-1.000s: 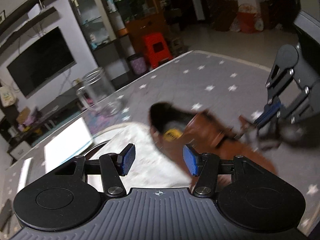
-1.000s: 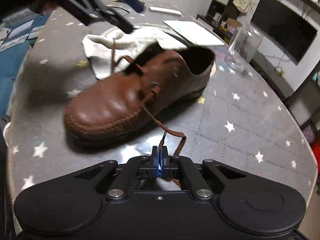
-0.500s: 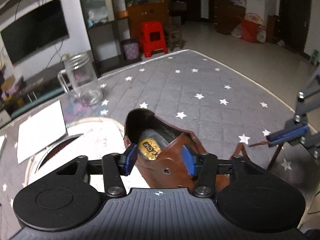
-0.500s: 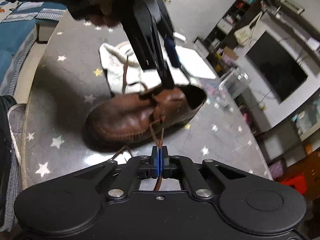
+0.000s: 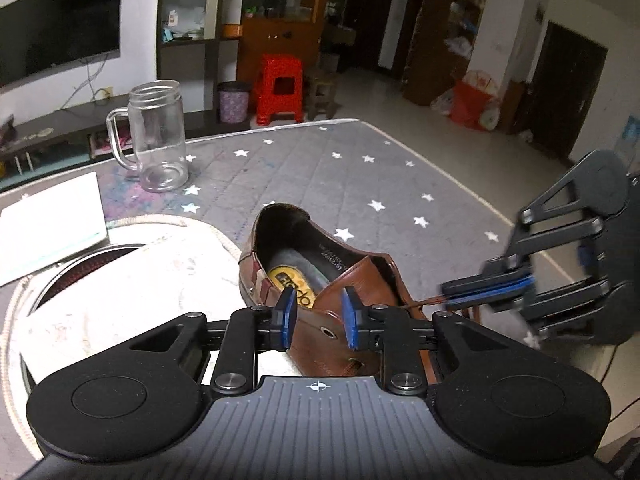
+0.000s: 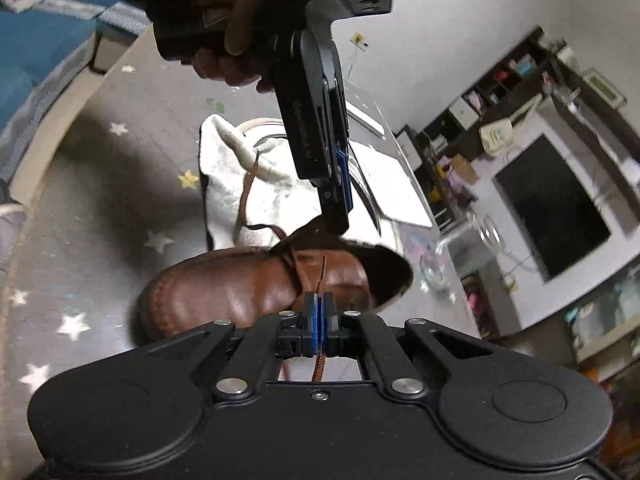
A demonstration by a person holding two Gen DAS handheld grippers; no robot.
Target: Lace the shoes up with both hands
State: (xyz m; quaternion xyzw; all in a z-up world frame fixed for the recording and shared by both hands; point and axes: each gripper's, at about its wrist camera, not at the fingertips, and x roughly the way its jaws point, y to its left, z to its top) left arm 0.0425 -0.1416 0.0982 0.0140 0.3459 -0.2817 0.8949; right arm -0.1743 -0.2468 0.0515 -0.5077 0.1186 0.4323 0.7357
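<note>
A grey table cover with white stars lies under everything. On it sits a brown leather shoe, partly on a white towel. The left gripper hangs over the shoe's near side flap. Its blue pads are closing, with the flap's edge between them but not pinched yet. The right gripper is just beside the shoe. Its pads are pressed together on the brown lace.
</note>
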